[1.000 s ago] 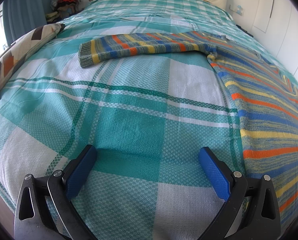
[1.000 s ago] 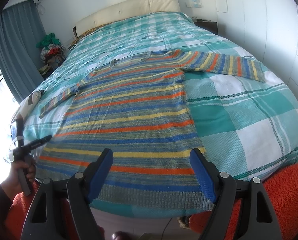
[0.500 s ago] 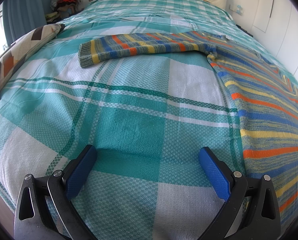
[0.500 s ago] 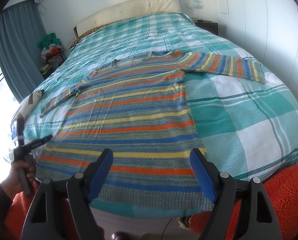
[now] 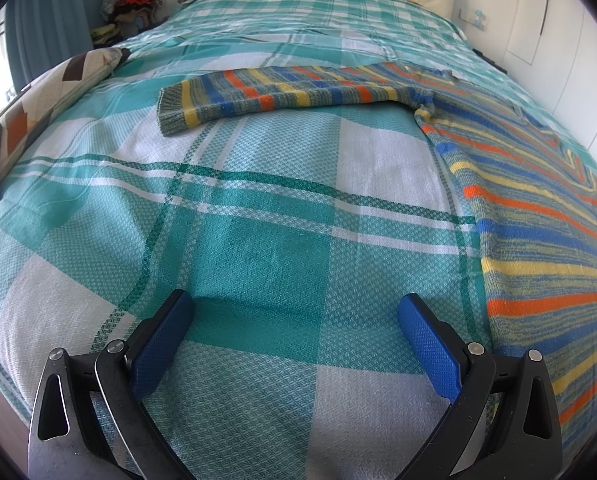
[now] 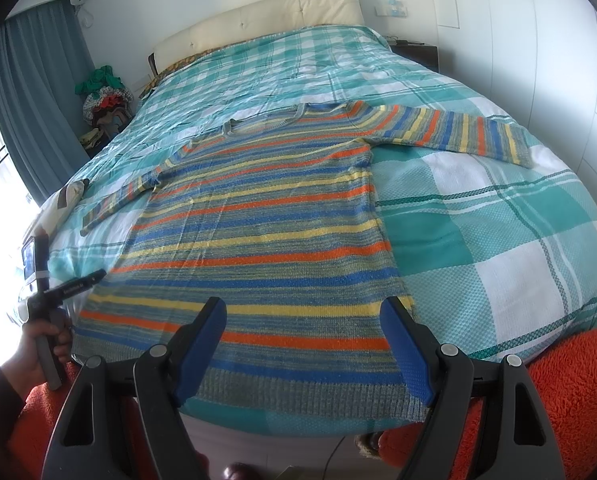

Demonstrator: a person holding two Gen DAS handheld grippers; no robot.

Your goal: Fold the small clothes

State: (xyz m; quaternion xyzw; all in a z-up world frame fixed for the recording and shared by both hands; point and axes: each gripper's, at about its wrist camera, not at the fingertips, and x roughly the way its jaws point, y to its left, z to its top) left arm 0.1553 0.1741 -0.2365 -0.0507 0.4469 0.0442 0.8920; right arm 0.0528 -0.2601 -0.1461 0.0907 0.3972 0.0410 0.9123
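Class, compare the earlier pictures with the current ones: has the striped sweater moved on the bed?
No. The striped sweater lies flat, its sleeve cuff on the same white check of the bedspread.

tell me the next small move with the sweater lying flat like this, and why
Probably bring the left gripper forward to the cuff of the near sleeve and pinch it, ready to fold it across the body. The striped sweater lies spread flat with both sleeves out, and both grippers are open and empty, so nothing is folded yet.

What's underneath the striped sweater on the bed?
The striped sweater lies flat, sleeves spread, on the teal and white checked bedspread, which shows all around it. Its hem reaches the bed's near edge. Whatever lies directly beneath the knit is covered and cannot be seen.
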